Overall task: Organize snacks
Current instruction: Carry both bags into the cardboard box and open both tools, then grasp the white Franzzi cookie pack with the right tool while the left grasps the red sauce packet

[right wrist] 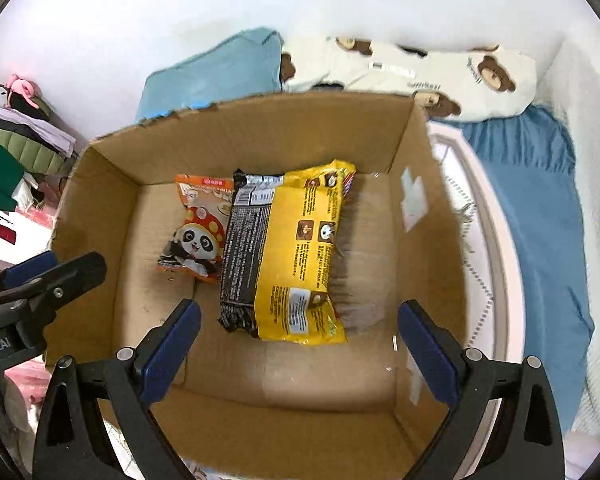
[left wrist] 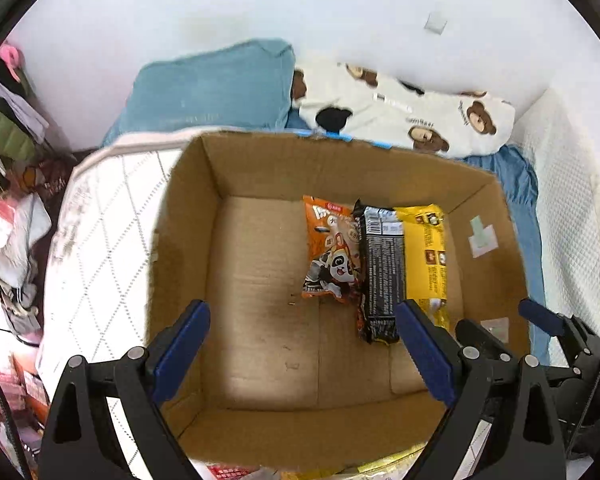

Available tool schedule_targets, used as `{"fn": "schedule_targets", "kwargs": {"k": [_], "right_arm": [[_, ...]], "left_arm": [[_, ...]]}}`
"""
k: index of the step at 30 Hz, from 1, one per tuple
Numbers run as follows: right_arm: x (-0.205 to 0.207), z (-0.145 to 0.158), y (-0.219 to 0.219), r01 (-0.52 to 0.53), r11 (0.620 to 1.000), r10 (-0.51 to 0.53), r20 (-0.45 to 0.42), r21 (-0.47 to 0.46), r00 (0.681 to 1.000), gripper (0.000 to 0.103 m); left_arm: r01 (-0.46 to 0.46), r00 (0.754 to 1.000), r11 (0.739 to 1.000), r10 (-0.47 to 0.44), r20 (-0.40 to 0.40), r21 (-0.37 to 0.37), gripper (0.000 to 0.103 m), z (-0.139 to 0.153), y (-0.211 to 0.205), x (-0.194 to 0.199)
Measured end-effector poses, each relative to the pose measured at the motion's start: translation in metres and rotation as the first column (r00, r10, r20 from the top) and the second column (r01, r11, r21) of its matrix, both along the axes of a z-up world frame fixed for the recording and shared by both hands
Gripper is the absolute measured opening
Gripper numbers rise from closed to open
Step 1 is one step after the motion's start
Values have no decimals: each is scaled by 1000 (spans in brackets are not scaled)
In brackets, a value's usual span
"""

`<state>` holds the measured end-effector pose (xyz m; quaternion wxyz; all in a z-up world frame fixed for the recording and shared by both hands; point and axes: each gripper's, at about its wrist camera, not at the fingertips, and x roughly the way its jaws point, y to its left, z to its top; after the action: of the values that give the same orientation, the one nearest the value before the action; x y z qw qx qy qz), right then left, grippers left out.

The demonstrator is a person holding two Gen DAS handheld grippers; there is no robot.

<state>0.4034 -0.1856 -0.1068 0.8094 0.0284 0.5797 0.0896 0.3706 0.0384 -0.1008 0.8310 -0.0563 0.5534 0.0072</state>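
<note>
While both sets of blue-padded jaws stand spread wide and empty, the left gripper [left wrist: 304, 354] and right gripper [right wrist: 298, 350] hover above an open brown cardboard box [right wrist: 260, 140]. On its floor lie an orange panda snack pouch [right wrist: 196, 228], a black wrapped packet [right wrist: 242, 248] and a yellow snack bag [right wrist: 304, 256], overlapping side by side.

A bed [left wrist: 96, 240] with a white quilted mattress cover stitched in a diamond pattern carries everything. An open cardboard box [left wrist: 260, 160] sits directly on it. Behind the box, against the white wall, a light blue pillow [left wrist: 212, 88] lies beside a white pillow printed with brown bears [left wrist: 420, 116]. A blue sheet [right wrist: 540, 200] lies rumpled along the bed's right side, next to the box.
</note>
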Motion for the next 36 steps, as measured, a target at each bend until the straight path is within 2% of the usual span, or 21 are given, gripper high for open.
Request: {"fn": "schedule_targets", "kwargs": {"k": [9, 12, 16, 20, 23, 26, 29, 32, 33, 36], "right_arm": [[-50, 56, -5, 11, 1000, -9, 154, -11, 988, 101], [-69, 71, -7, 19, 1000, -19, 193, 1, 981, 101], [-91, 84, -13, 37, 998, -47, 206, 50, 977, 101], [-111, 81, -21, 58, 993, -75, 180, 99, 981, 101], [-128, 63, -27, 74, 989, -90, 119, 129, 989, 101], [-149, 29, -30, 90, 987, -94, 31, 131, 995, 101], [-168, -3, -28, 93, 989, -89, -39, 112, 995, 101], [-196, -38, -20, 68, 988, -51, -124, 138, 991, 100], [-202, -46, -17, 62, 988, -41, -143, 145, 989, 98], [-218, -73, -5, 41, 985, -7, -202, 166, 979, 79]], "left_arm": [[-17, 992, 1000, 14, 126, 20, 95, 37, 1, -55], [-26, 989, 1000, 25, 143, 2, 95, 45, 3, -72], [-28, 988, 999, 30, 151, -19, 95, 50, 6, -92], [-35, 991, 999, 38, 126, -23, 95, 43, 13, -112], [-70, 995, 997, 71, 68, -22, 95, 22, 23, -131], [-119, 993, 992, 118, -29, -29, 95, -16, 37, -152], [-175, 974, 984, 167, -157, -44, 95, -64, 52, -167], [-226, 939, 971, 194, -283, -83, 95, -114, 60, -173], [-238, 928, 967, 198, -315, -92, 95, -127, 62, -173], [-234, 903, 969, 188, -386, -77, 95, -164, 57, -165]]}}
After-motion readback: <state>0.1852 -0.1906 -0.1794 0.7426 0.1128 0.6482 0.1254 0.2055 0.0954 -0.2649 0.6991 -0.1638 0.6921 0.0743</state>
